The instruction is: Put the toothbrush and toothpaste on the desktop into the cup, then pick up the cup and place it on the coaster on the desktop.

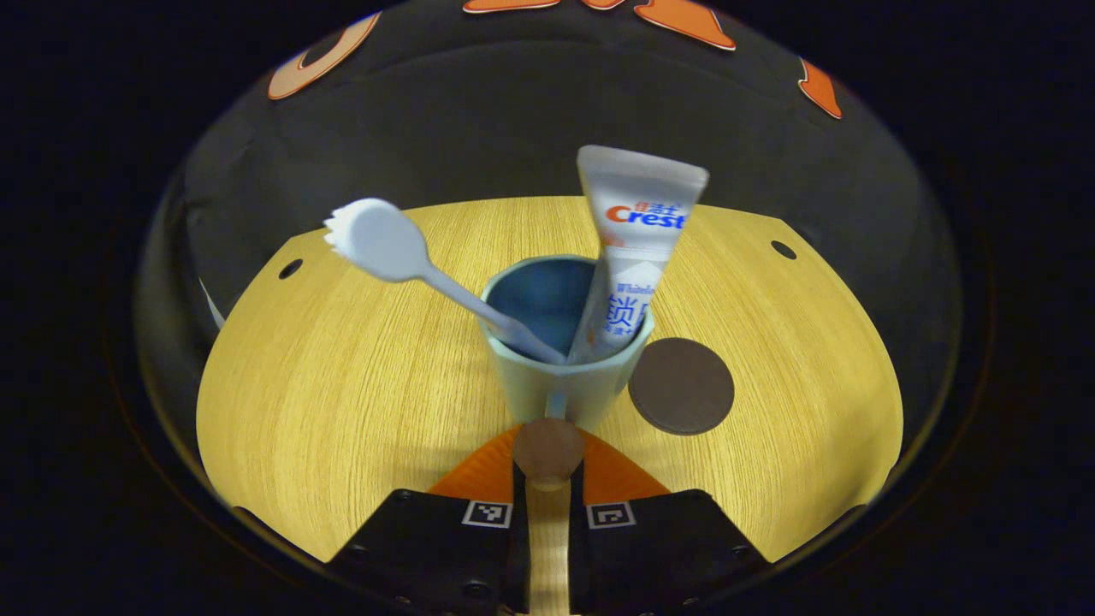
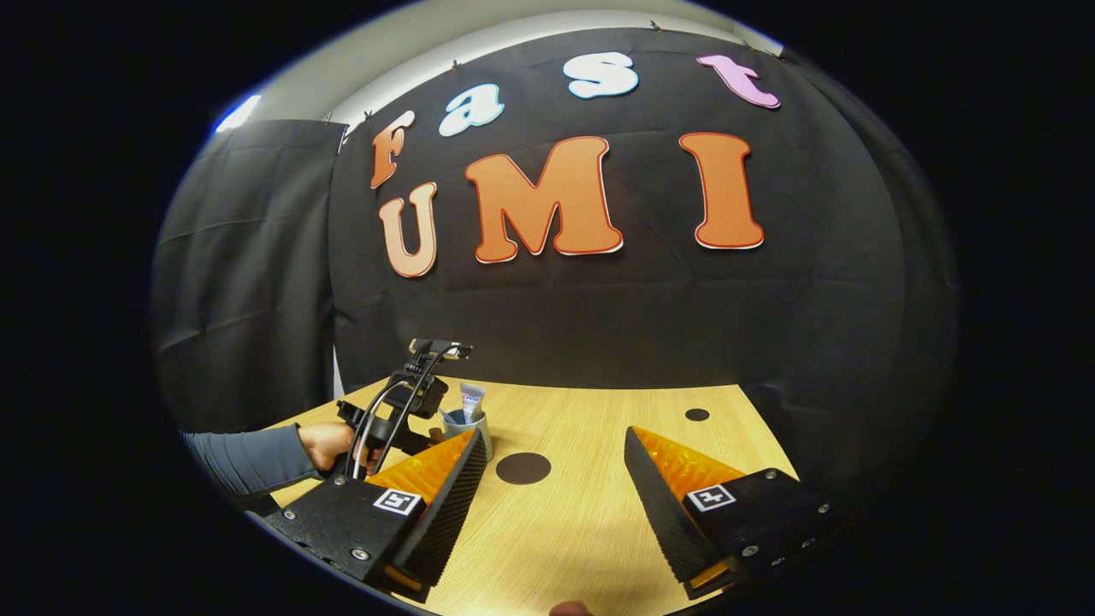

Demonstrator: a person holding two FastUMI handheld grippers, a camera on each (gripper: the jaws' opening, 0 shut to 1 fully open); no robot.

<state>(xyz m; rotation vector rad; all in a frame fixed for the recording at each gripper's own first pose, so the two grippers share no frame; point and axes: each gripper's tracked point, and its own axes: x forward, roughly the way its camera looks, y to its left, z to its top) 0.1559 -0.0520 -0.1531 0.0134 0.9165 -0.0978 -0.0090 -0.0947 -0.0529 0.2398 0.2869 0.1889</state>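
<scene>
Black cloth drapes the booth behind a round-fronted table [image 1: 342,359] of pale wood-grain laminate, with small dark holes near its far edge.

Left gripper view: the left claw [image 1: 547,466] is closed down on the handle of one cup [image 1: 560,376], both fingers pressed to a round brown knob at the handle's end, directly ahead of the fingertips. The cup is a smooth, pale green cylinder with a darker blue-grey inside.

Inside the cup, two things:
- One toothbrush [image 1: 402,257], pale plastic, handle down in the cup, oval head up and leaning away to the claw's left, bristles along its edge.
- One toothpaste tube [image 1: 629,257], white and glossy, flat crimped end upward, cap end down in the cup, leaning slightly to the claw's right.

One coaster [image 1: 682,386], a flat, dark brown matte disc, lies on the table just right of the cup, ahead of the claw; whether cup and coaster touch, cannot tell.

Right gripper view: the right claw [image 2: 547,479] is spread wide, nothing between its ridged finger faces. Beyond its fingers lies the coaster [image 2: 523,468]; ahead and left, the cup [image 2: 466,423], with a person's hand [image 2: 329,445] in a grey sleeve [image 2: 244,458] holding the left claw's rig.
</scene>
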